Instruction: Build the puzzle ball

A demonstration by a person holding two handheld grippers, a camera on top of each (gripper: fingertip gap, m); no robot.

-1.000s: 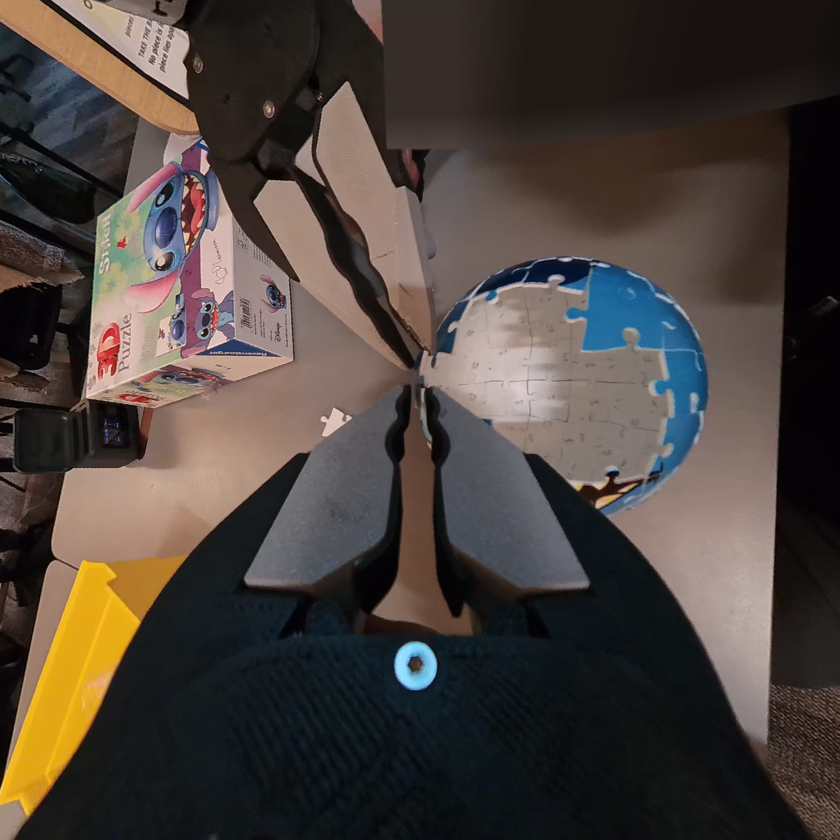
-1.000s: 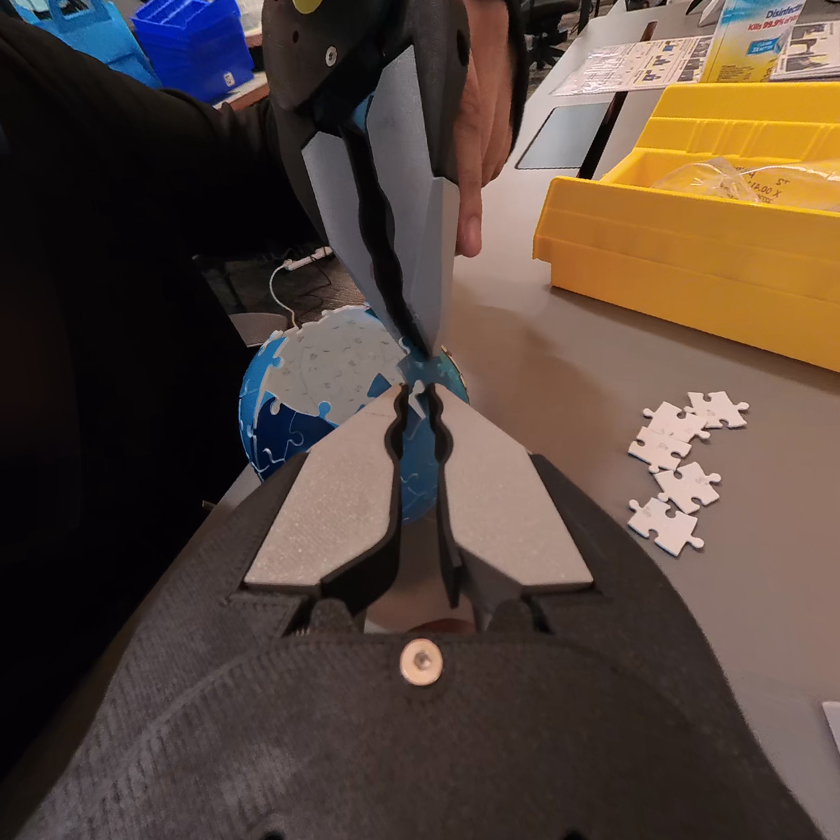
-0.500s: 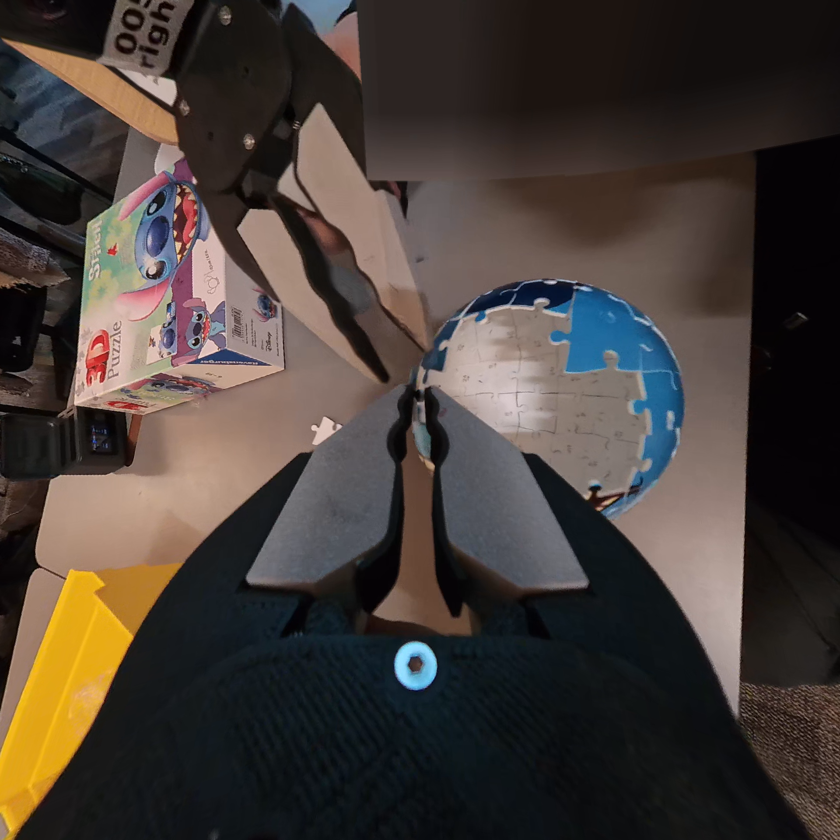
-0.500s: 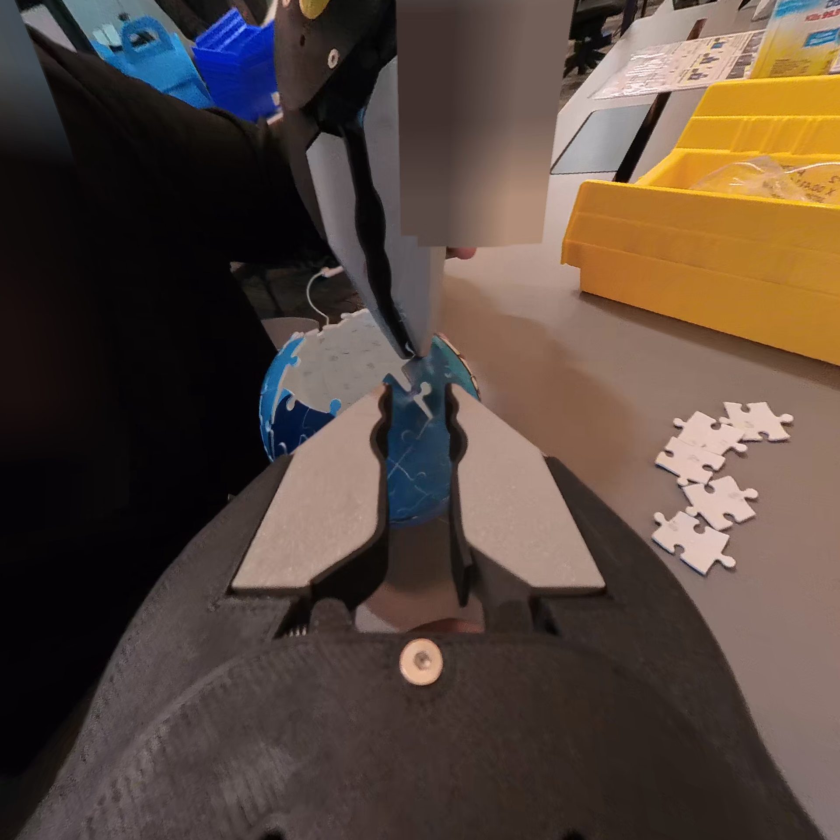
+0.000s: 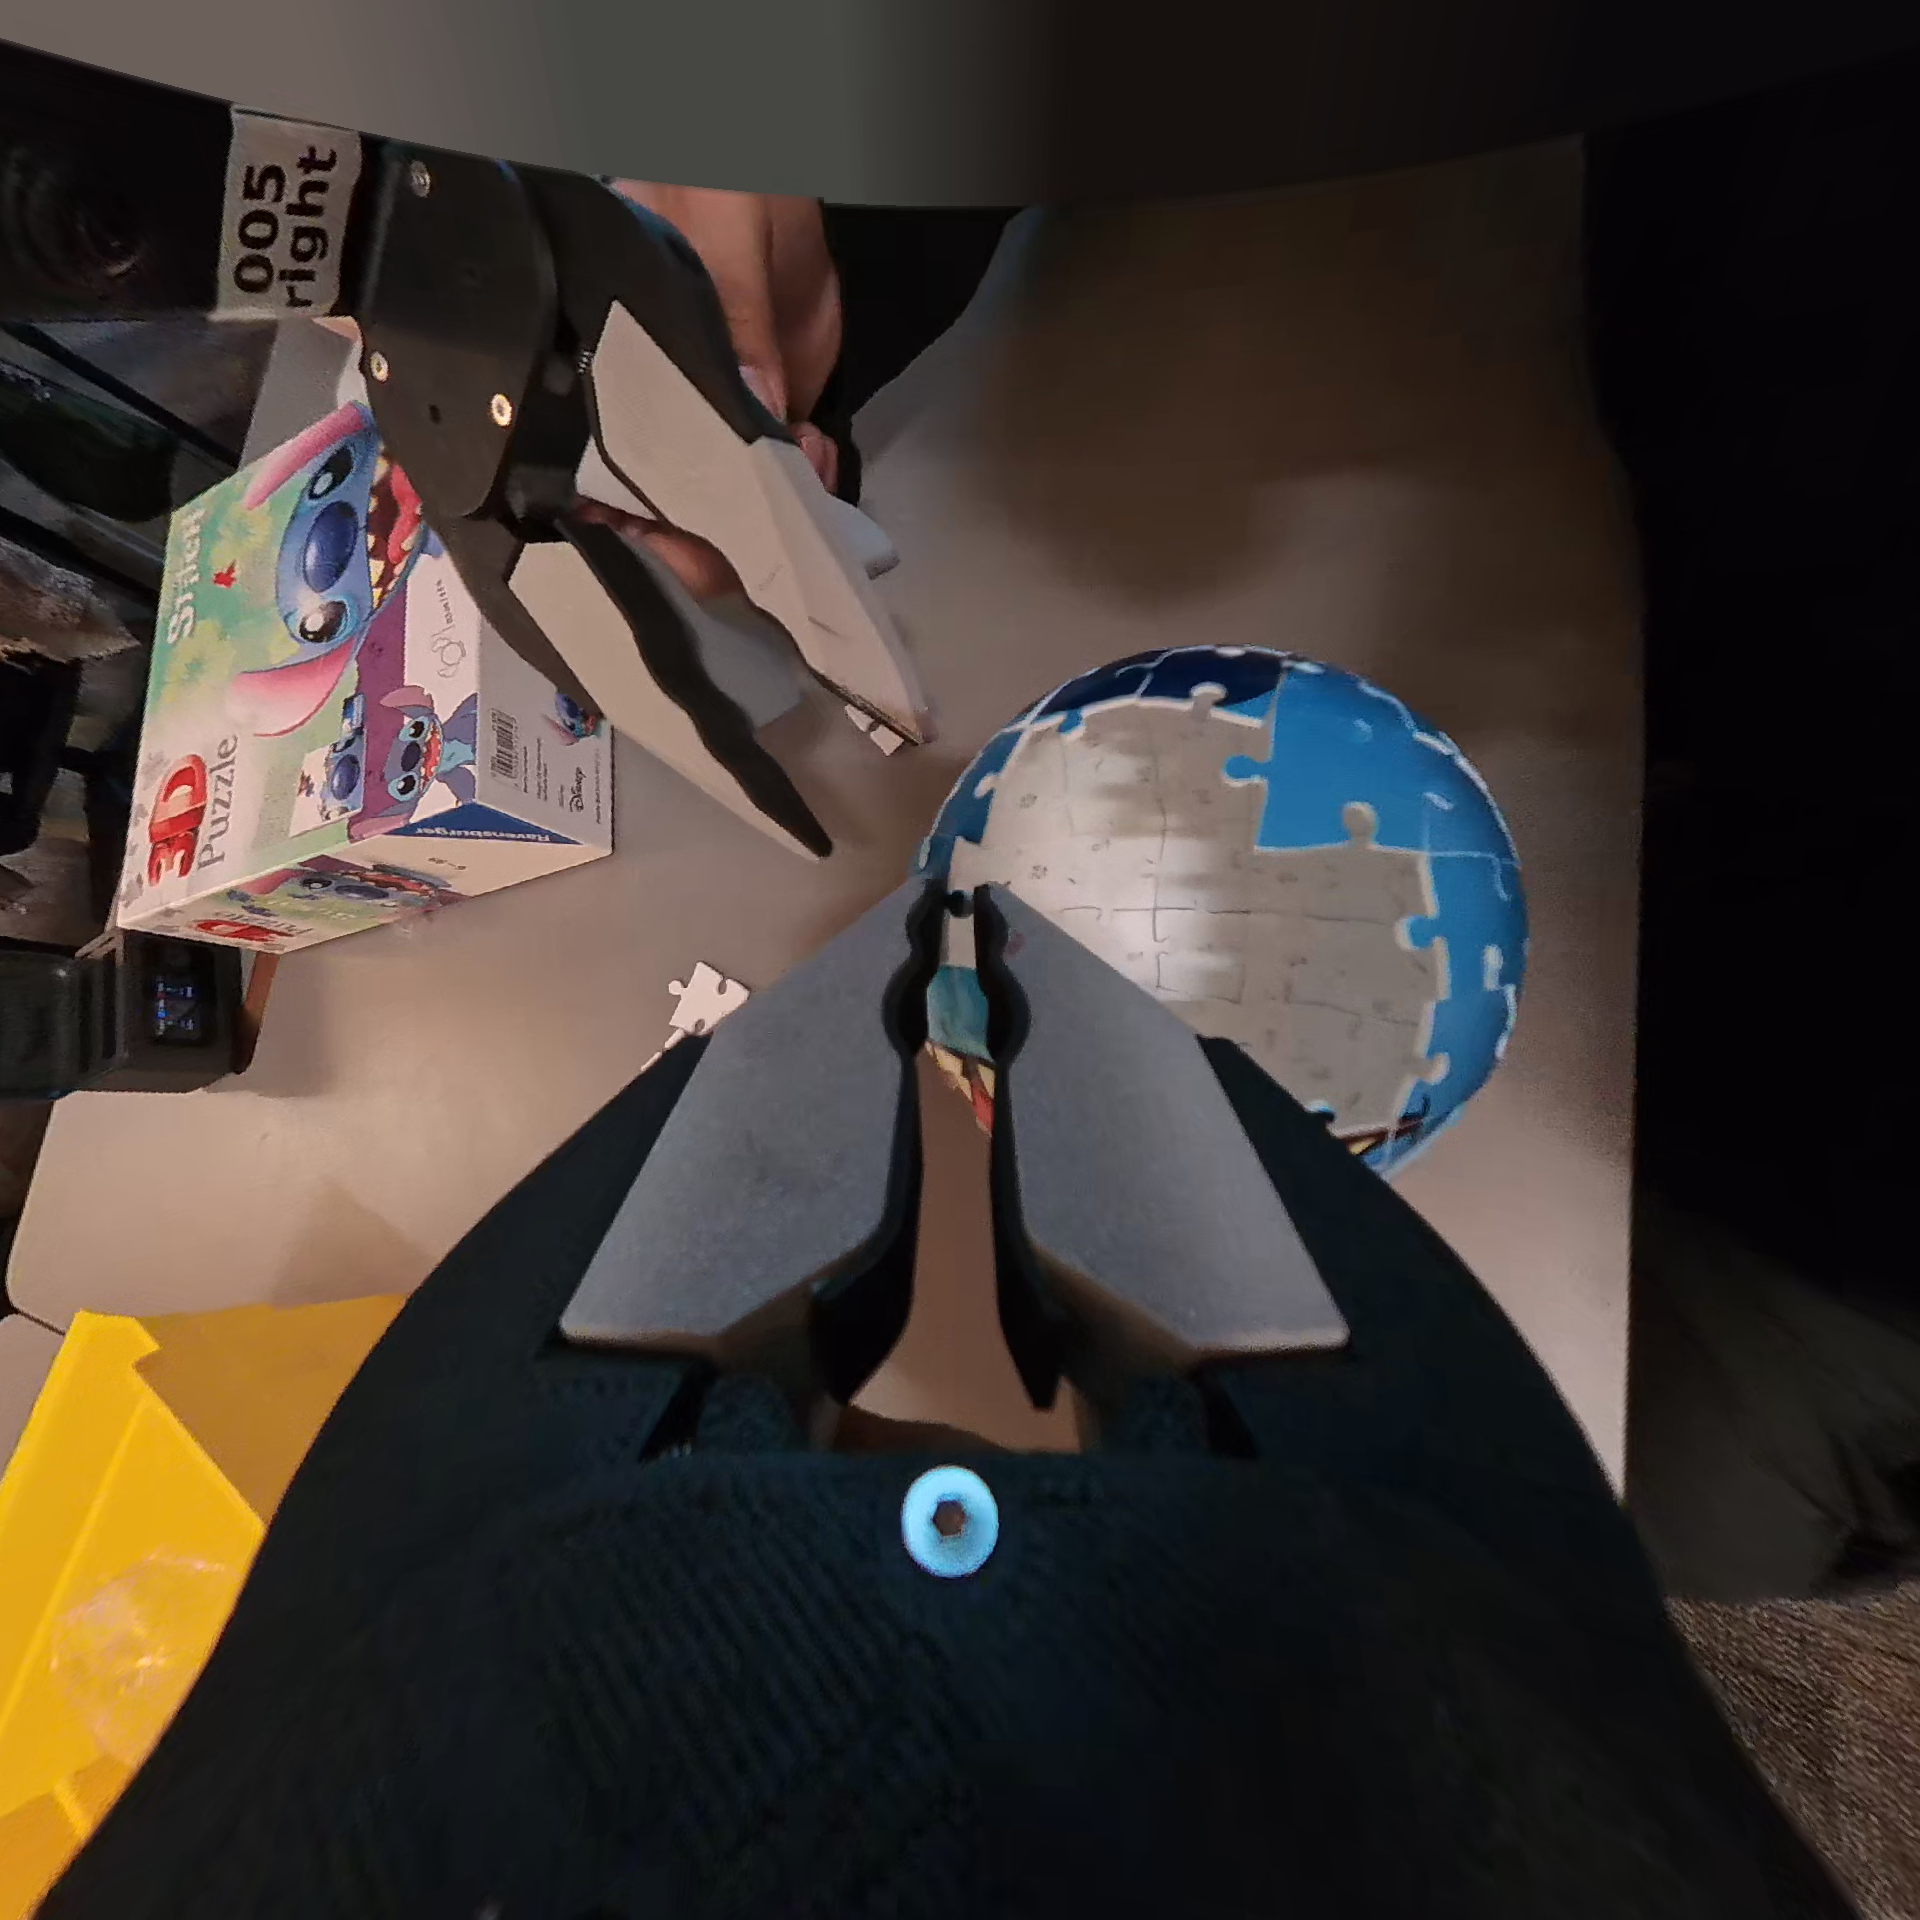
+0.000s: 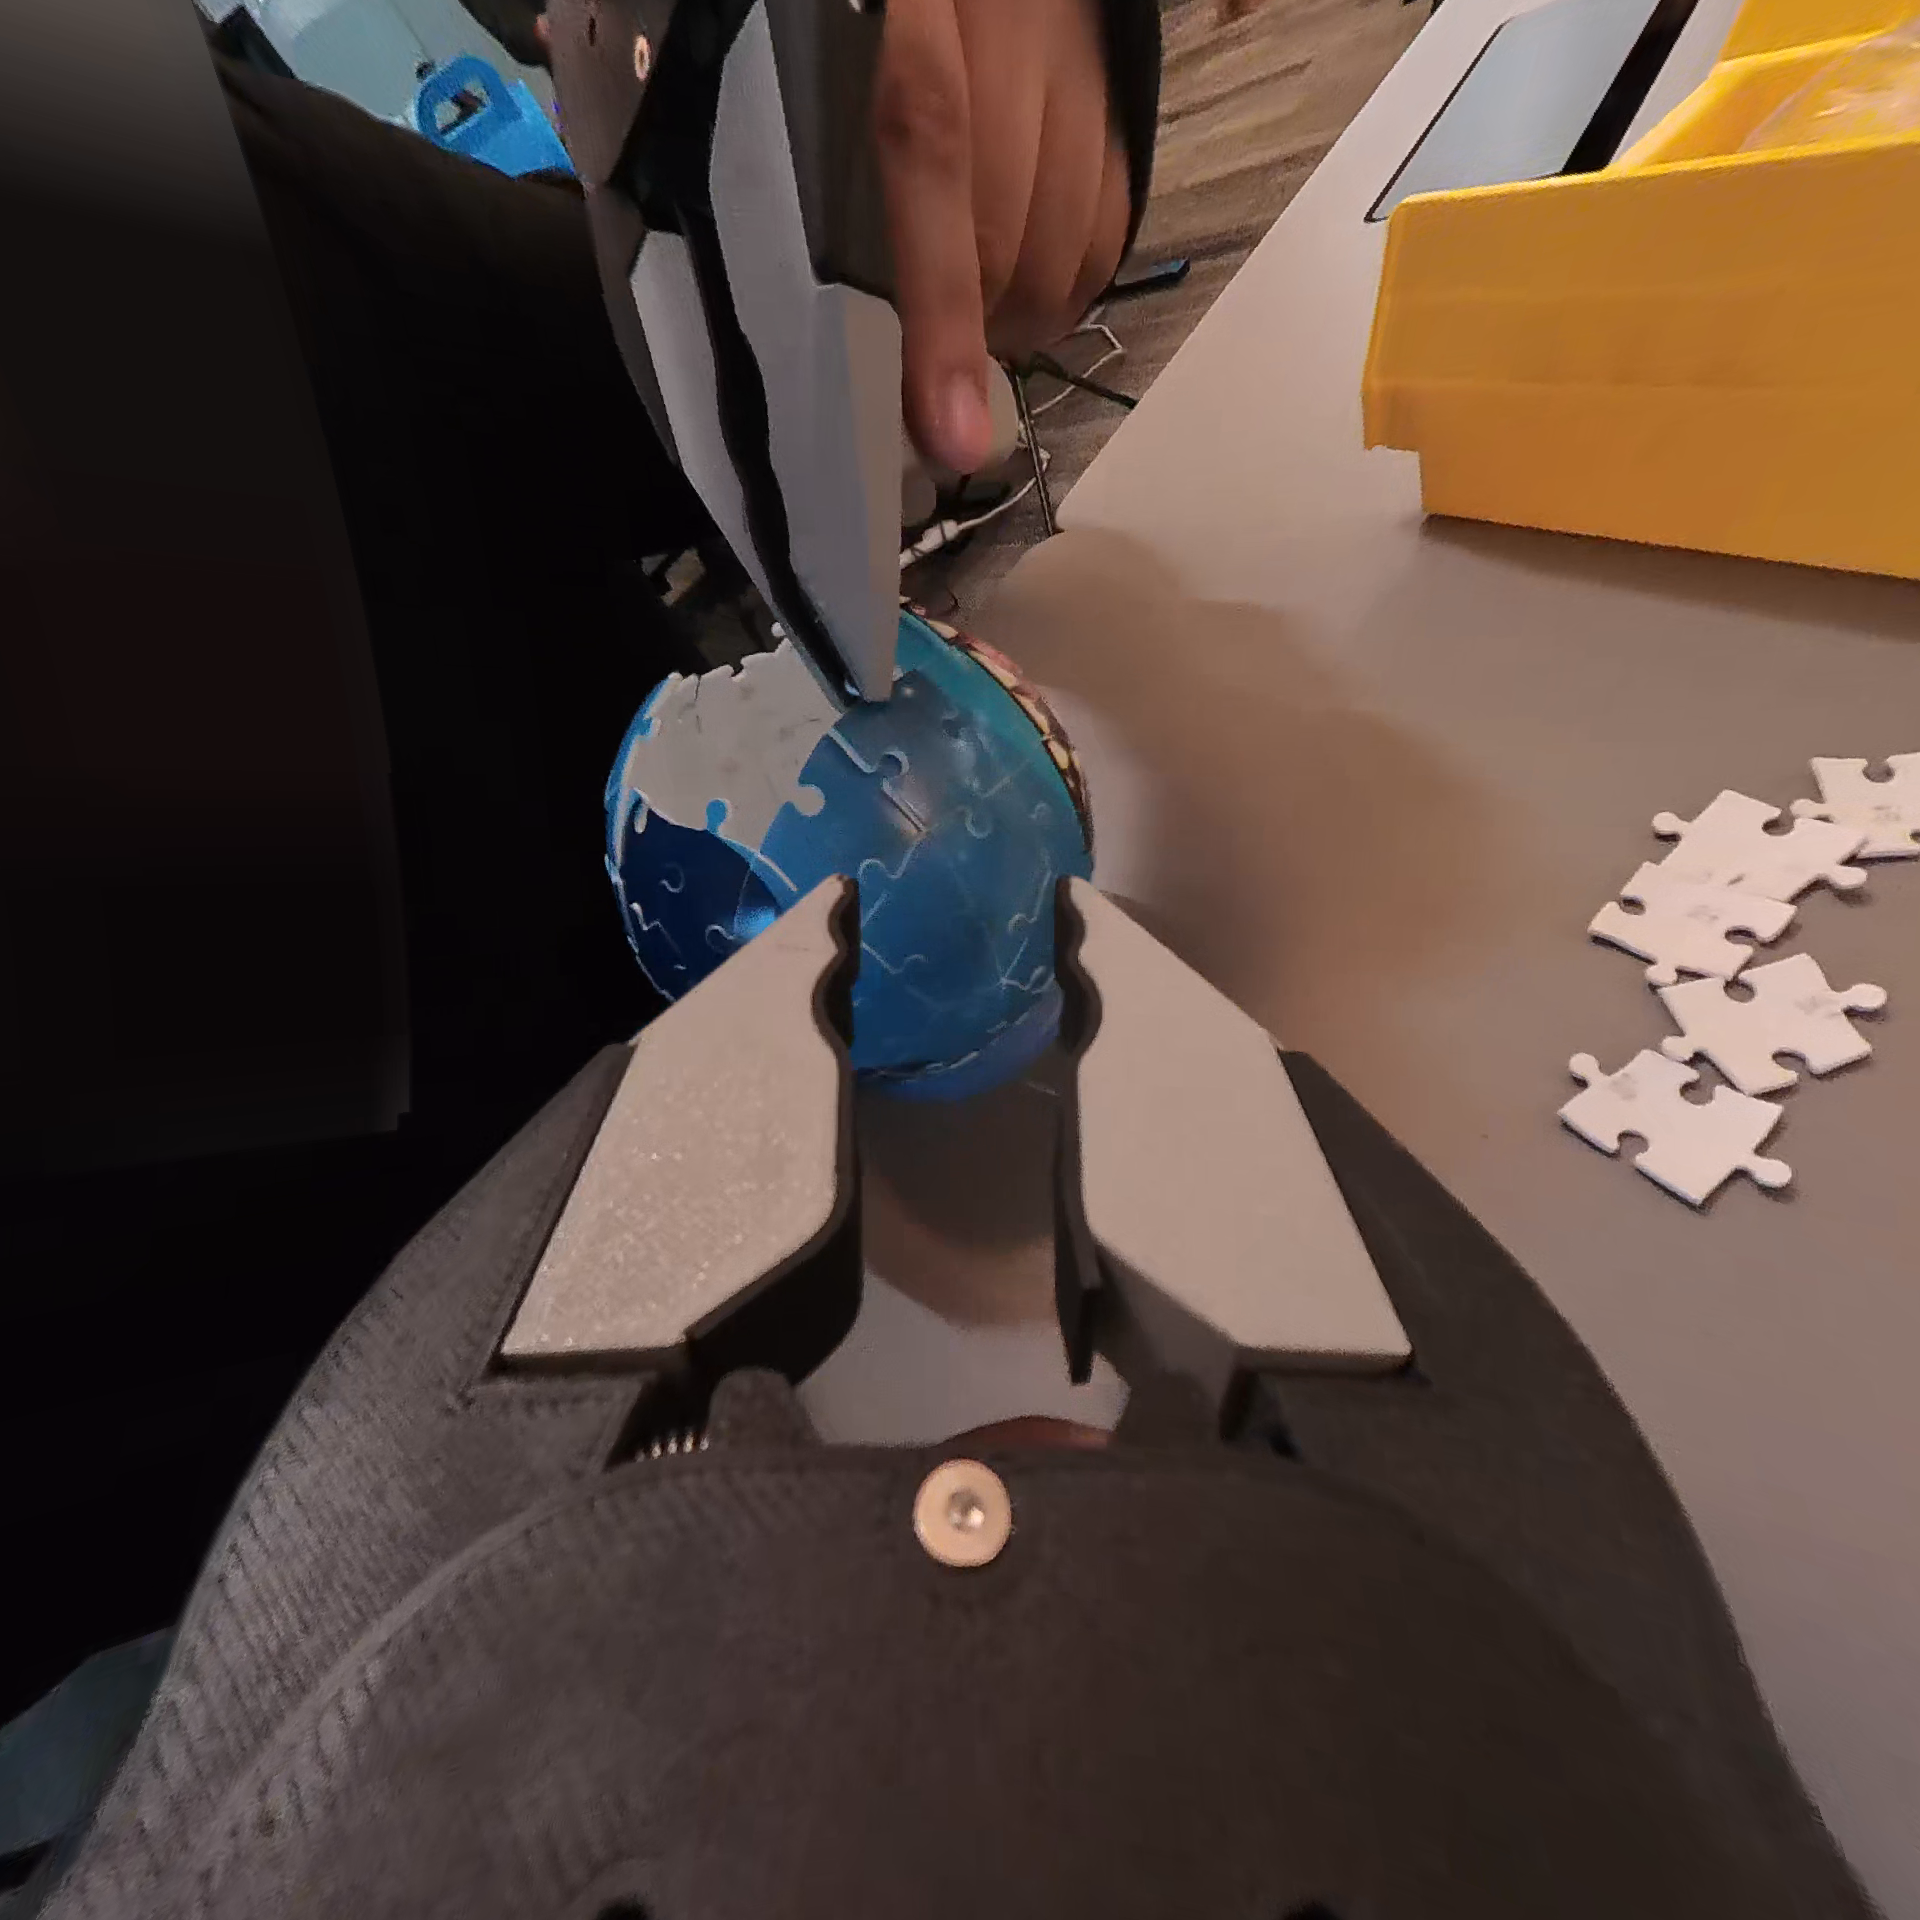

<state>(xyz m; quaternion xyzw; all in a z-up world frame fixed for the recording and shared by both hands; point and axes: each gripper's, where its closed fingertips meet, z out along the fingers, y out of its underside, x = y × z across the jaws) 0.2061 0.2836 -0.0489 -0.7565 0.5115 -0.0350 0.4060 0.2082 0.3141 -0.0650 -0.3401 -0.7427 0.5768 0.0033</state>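
Note:
The puzzle ball (image 5: 1247,894) is a partly built blue shell on the grey table (image 5: 1195,416), with its white inner side showing through the open part. My left gripper (image 5: 956,899) is shut on the shell's rim and holds it from above; it also shows in the right wrist view (image 6: 868,681). My right gripper (image 6: 956,904) is open and empty, a short way back from the ball's (image 6: 935,862) blue side. It also shows in the left wrist view (image 5: 868,795), apart from the ball.
Several loose white puzzle pieces (image 6: 1745,977) lie on the table to the right, and one piece (image 5: 701,1003) lies by the left finger. The puzzle box (image 5: 343,707) stands at the left. A yellow bin (image 6: 1662,364) sits beyond the pieces.
My right gripper has opened and drawn back from the ball's rim, where it was shut a second ago. My left gripper stays shut on the rim.

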